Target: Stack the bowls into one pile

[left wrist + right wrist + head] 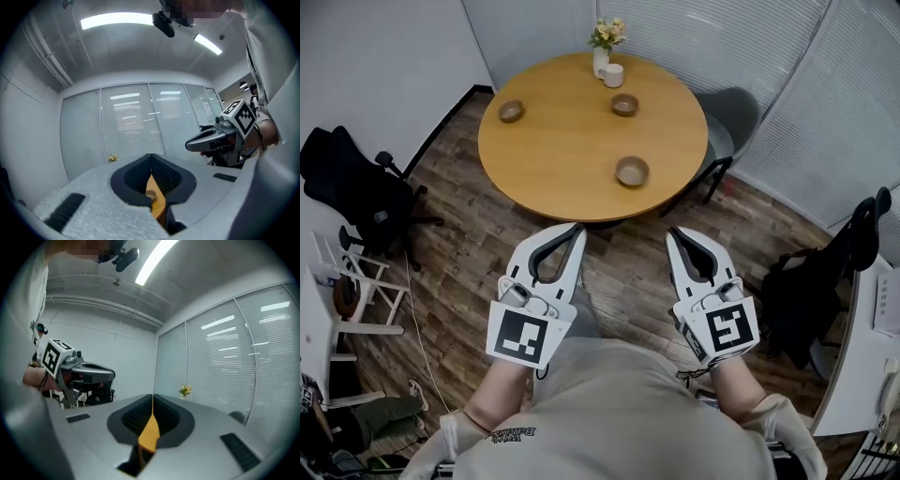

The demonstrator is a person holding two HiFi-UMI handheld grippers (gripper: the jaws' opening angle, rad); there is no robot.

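Three bowls lie well apart on the round table (553, 159): left bowl (511, 112), far bowl (624, 104), near bowl (632, 172); left gripper (577, 229) and right gripper (673, 232) hang short of it, jaws pressed together, empty.

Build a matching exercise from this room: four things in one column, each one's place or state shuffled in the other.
1. white vase of flowers
2. three small brown bowls
3. grey padded chair
4. left gripper

a. jaws together, empty
b. at the round wooden table's far edge, beside a white mug
c. tucked at the table's right side
d. spread apart on the tabletop, unstacked

Pairs: 1-b; 2-d; 3-c; 4-a
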